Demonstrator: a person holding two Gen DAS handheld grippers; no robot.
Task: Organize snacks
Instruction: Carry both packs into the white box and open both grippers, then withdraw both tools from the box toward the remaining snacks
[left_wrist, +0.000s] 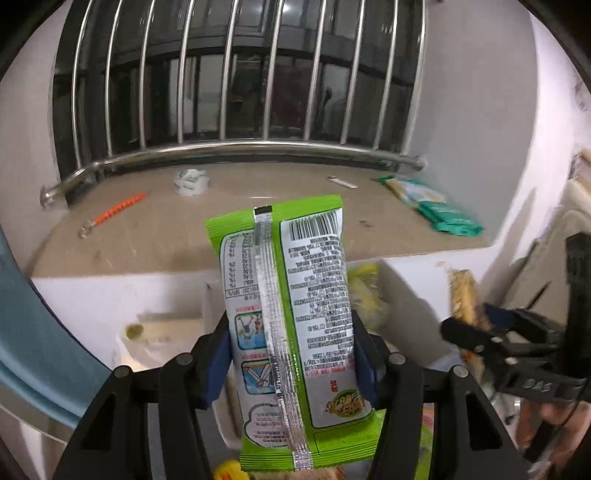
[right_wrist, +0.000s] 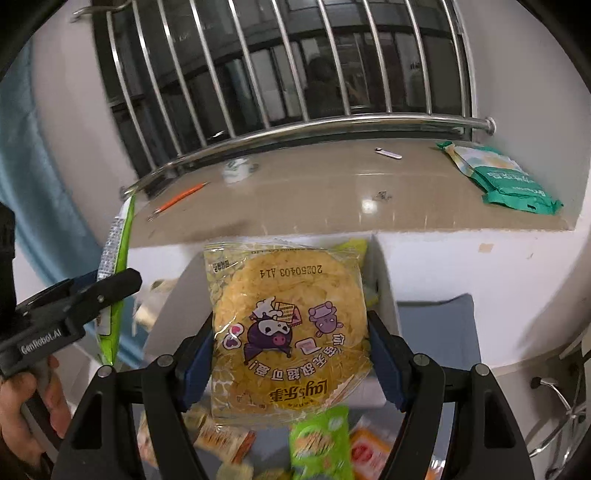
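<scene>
My left gripper (left_wrist: 291, 354) pinches a green snack packet (left_wrist: 286, 314) between its blue pads, holding it upright in the air in front of the window ledge (left_wrist: 229, 225). The packet shows me its back: a silver seam runs down the middle, a barcode sits at the upper right, and blocks of small black print fill white panels edged in bright green. Its lower end carries a little green-and-yellow logo, upside down.

My right gripper (right_wrist: 291, 350) clamps a yellow Lay's bag (right_wrist: 288, 325) by its two side edges, also lifted clear in front of the ledge. The wrapper is clear over pale yellow contents, printed with a purple cartoon figure, pink hearts, a date code near the top and the brand name near the bottom, all inverted.

Below the right gripper lie more snacks, blurred: a green packet (right_wrist: 319, 439) and orange ones (right_wrist: 369, 448). On the ledge rest teal-and-white pouches (right_wrist: 506, 177), an orange pen (right_wrist: 181, 197) and a small white item (right_wrist: 388, 153), behind them steel window bars (right_wrist: 295, 66).
</scene>
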